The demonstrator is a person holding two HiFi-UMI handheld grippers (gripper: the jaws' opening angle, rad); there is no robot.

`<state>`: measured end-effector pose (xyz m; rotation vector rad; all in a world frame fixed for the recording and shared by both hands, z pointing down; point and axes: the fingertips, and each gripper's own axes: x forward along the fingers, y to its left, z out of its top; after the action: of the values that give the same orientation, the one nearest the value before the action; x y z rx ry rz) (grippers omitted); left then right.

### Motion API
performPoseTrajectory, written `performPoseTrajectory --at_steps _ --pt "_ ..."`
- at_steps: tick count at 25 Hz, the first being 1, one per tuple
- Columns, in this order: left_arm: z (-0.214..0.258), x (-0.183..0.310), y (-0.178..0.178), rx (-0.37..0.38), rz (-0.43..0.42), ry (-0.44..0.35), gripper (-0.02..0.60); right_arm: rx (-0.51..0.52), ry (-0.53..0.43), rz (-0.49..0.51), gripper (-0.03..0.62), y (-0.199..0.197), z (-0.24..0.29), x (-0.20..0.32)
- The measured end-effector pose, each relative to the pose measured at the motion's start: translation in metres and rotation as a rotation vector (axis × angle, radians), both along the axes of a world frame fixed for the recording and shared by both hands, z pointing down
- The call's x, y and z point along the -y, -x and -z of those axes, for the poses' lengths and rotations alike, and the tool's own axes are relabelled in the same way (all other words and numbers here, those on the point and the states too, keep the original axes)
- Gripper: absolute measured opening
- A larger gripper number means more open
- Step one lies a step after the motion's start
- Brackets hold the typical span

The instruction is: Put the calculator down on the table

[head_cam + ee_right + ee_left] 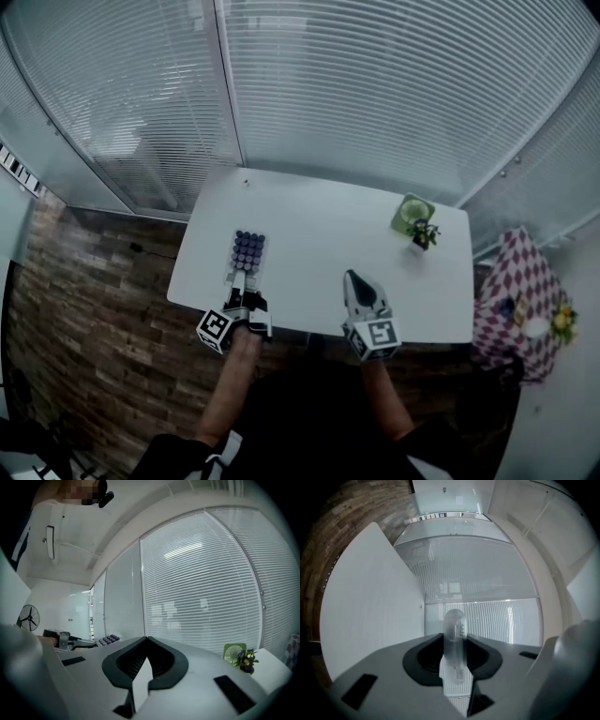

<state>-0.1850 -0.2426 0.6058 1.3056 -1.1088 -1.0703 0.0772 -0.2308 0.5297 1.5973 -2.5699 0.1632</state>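
Note:
In the head view a pale calculator (248,251) with dark keys lies flat over the left part of the white table (314,234); I cannot tell whether it touches the top. My left gripper (246,281) is shut on its near end. In the left gripper view the calculator (454,627) shows edge-on, pinched between the jaws of the left gripper (455,665), and the table (370,602) stands tilted at the left. My right gripper (351,276) hovers over the table's front edge, shut and holding nothing. Its jaws (144,641) meet at the tips, and the calculator (107,640) shows far left.
A small green fan (412,212) and a potted plant with purple flowers (423,233) stand at the table's far right corner, also seen as fan (234,651) and plant (246,660). Window blinds (375,84) close the far side. A checkered-cloth table (514,286) stands right.

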Motion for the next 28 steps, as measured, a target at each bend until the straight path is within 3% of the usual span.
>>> performPoseTrajectory --at_steps 16,23,28 --pt "-0.105 0.043 -0.024 0.031 -0.013 0.156 0.101 -0.01 0.017 -0.009 0.006 -0.021 -0.005 0.016" --pt "-0.156 0.048 -0.027 -0.019 0.027 0.274 0.101 0.032 0.033 -0.008 0.006 -0.03 -0.01 0.018" --pt "-0.18 0.058 -0.032 -0.027 0.031 0.298 0.101 0.013 0.048 -0.021 0.006 -0.042 -0.012 0.024"
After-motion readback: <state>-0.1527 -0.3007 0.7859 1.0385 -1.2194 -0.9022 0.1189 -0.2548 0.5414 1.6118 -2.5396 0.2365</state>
